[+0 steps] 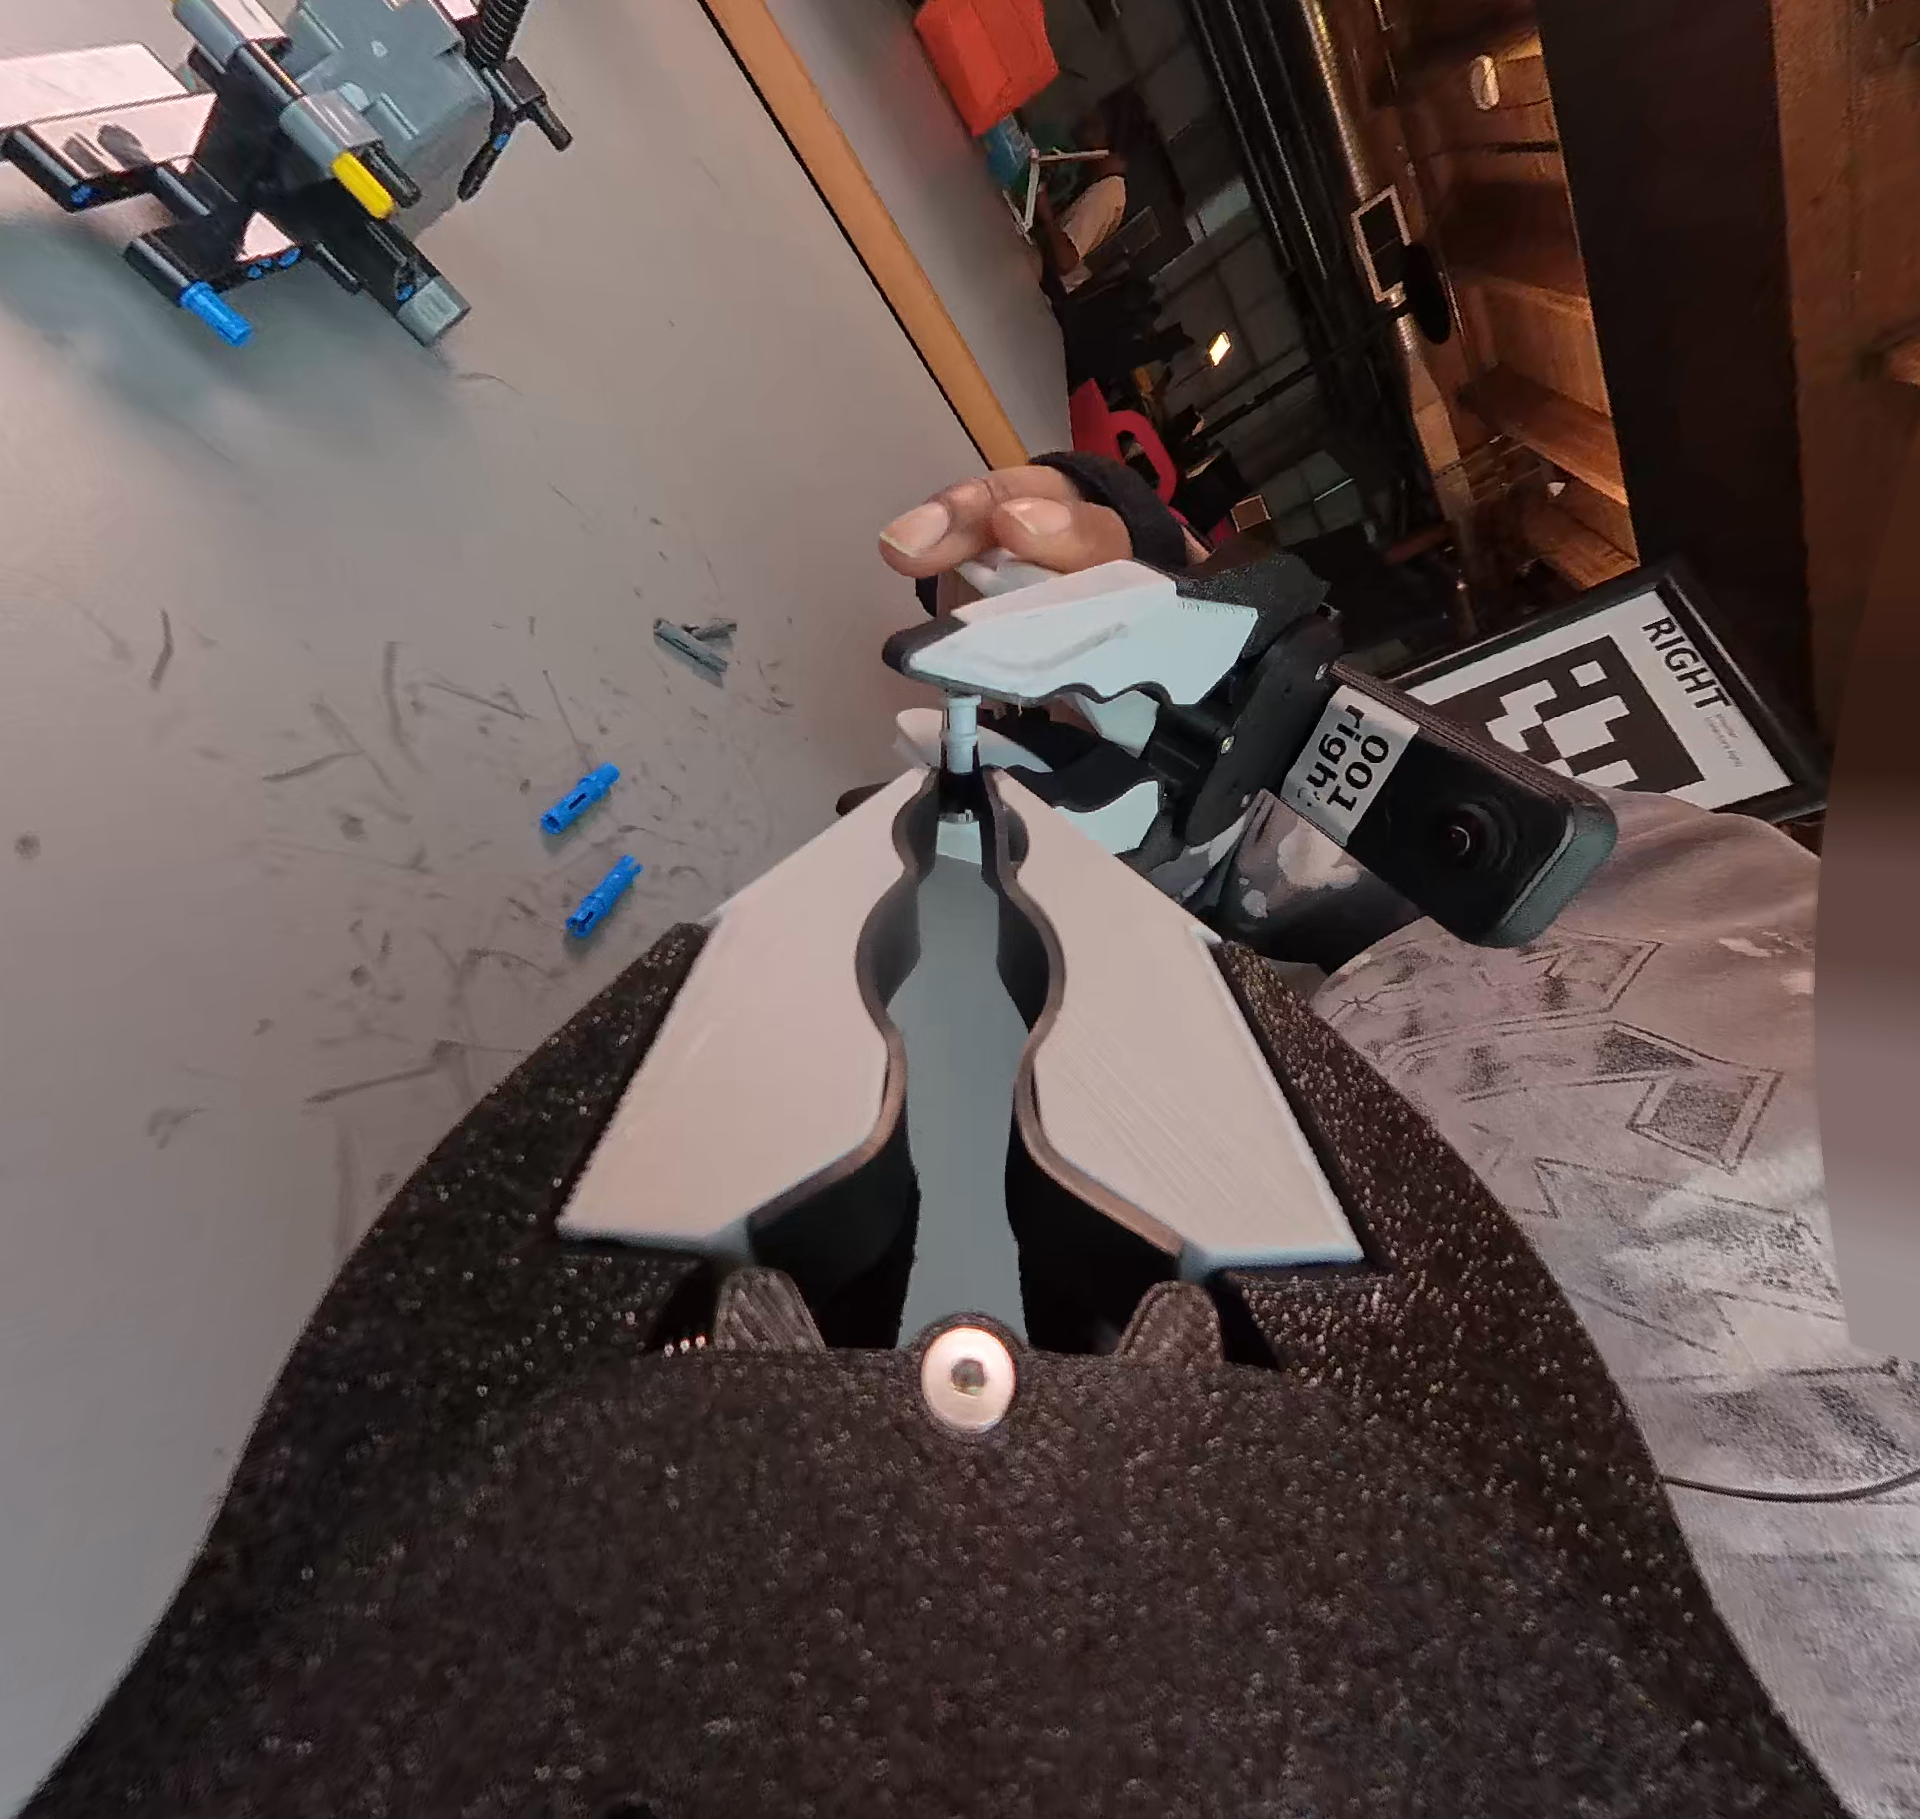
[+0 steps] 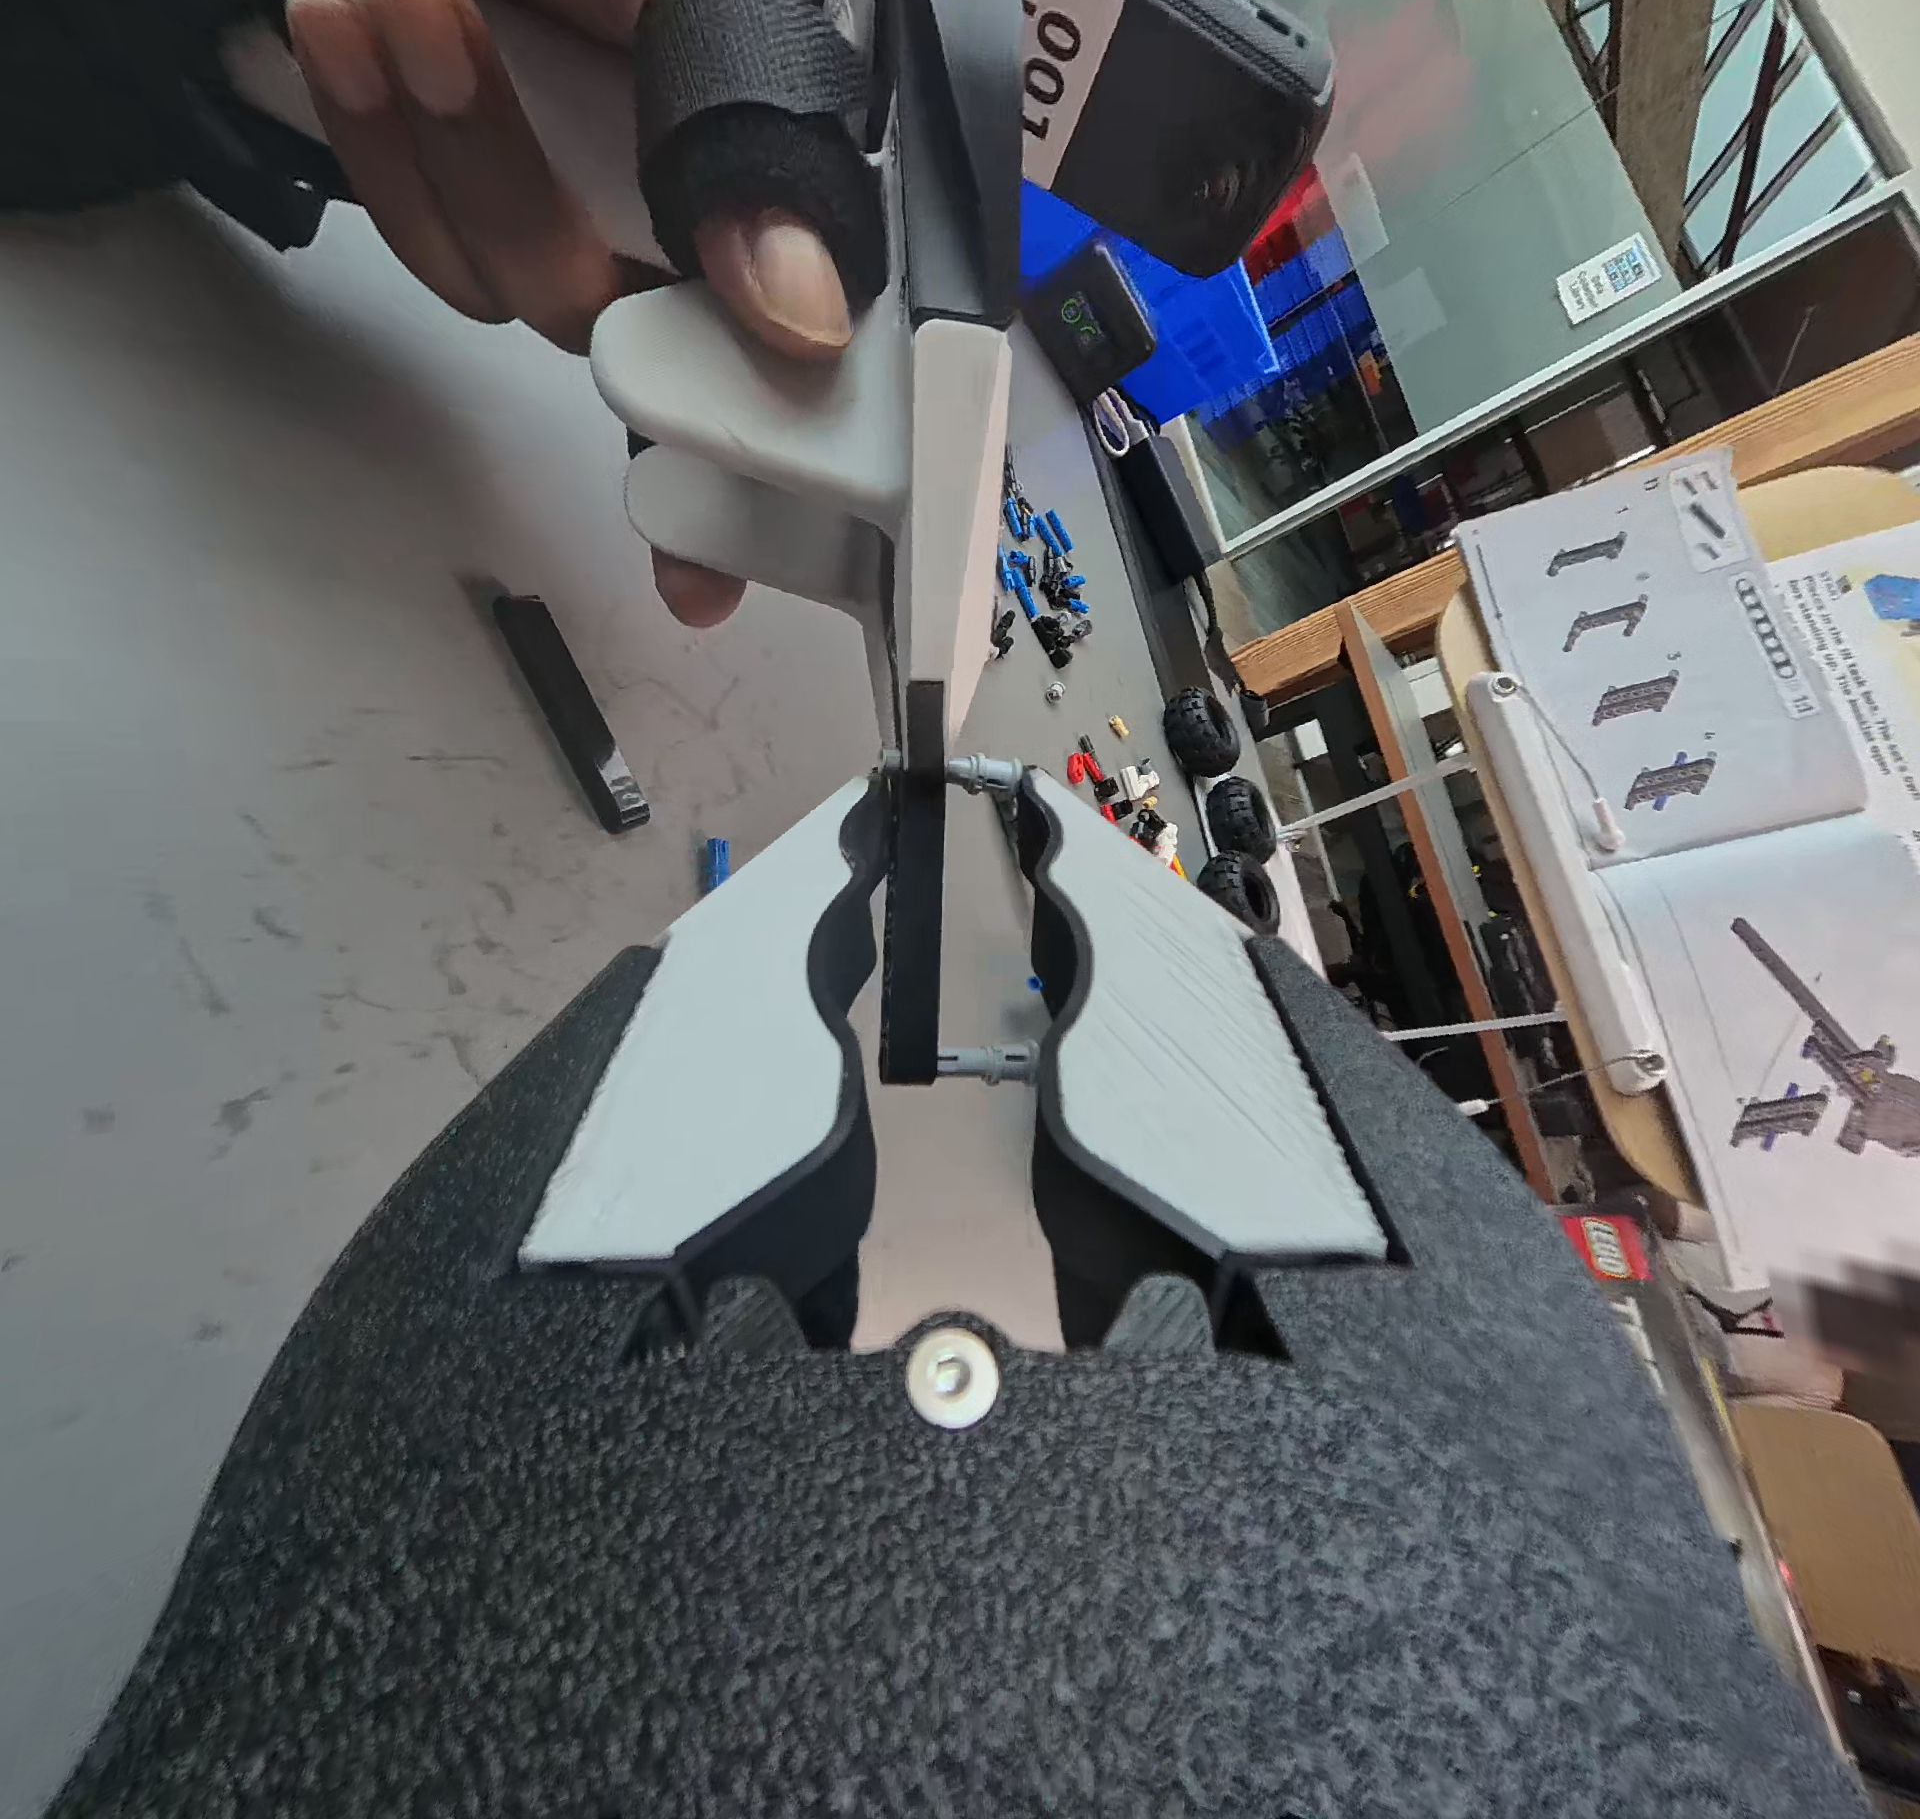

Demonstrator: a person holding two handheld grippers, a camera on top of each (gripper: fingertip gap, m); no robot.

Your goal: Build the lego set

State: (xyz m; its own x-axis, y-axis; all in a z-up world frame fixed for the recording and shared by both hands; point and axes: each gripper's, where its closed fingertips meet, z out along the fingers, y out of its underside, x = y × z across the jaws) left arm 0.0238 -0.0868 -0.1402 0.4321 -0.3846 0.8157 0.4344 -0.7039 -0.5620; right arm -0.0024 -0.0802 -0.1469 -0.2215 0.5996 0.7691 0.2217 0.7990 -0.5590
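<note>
My left gripper (image 1: 956, 805) is shut on a thin black beam (image 2: 914, 938), held edge-on in the air above the table. In the right wrist view it comes down from above (image 2: 925, 694). Two grey pins stick out of the beam's side, an upper one (image 2: 982, 770) and a lower one (image 2: 992, 1054). My right gripper (image 2: 951, 795) is closed around the beam and the upper pin, one finger on the beam's back and the other on the pin's end. The left wrist view shows this pin (image 1: 958, 730) between the right gripper's (image 1: 920, 694) fingers.
A partly built grey, black and yellow model (image 1: 301, 138) stands far left on the grey table (image 1: 520, 522). Two blue pins (image 1: 580, 801) and a grey piece (image 1: 696, 642) lie nearby. A black beam (image 2: 566, 709), a pile of small parts (image 2: 1044, 574), tyres (image 2: 1205, 730) and an instruction booklet (image 2: 1714, 678) lie further off. The tips of both grippers are at nearly the same place.
</note>
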